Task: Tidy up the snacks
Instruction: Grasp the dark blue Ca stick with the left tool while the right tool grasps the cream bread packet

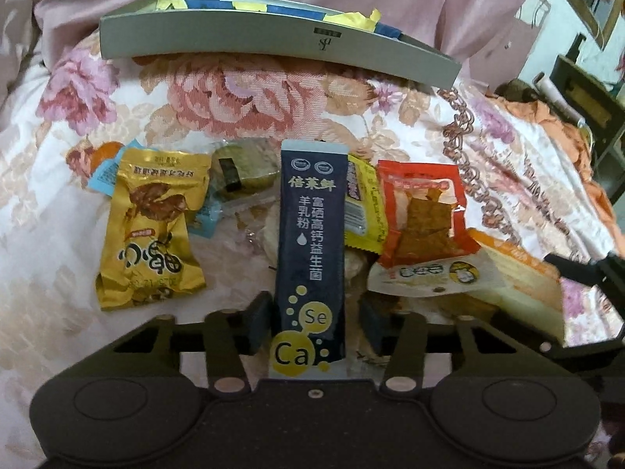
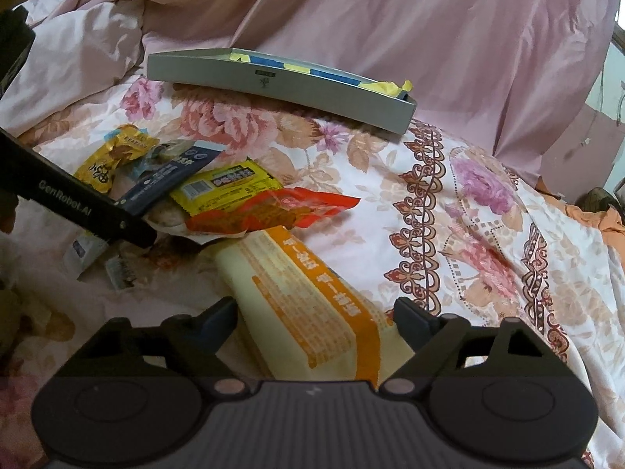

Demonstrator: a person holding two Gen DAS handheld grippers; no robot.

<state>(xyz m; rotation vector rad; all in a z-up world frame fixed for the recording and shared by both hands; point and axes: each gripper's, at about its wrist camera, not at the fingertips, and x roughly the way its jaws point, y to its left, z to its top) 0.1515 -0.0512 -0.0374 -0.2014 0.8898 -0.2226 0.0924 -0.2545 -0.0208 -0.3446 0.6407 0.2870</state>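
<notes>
A pile of snacks lies on the floral bedspread point(image 1: 254, 90). A dark blue stick sachet point(image 1: 312, 234) points away from me between the pads of my left gripper point(image 1: 314, 322). The left pad is at its edge and a small gap shows at the right pad. Beside it lie a gold packet point(image 1: 148, 226), a yellow packet point(image 1: 363, 203) and a red packet point(image 1: 425, 215). My right gripper point(image 2: 314, 316) has its pads against both long edges of a cream and orange packet point(image 2: 312, 305). A grey tray point(image 2: 273, 82) holding blue and yellow items sits beyond the pile.
Bunched pink sheets point(image 2: 390, 19) rise behind the tray. A green cake in clear wrap point(image 1: 242, 172) and small white sachets point(image 2: 86, 250) lie around the pile. Orange cloth point(image 1: 547, 117) and dark furniture point(image 1: 586, 97) border the bed's right edge.
</notes>
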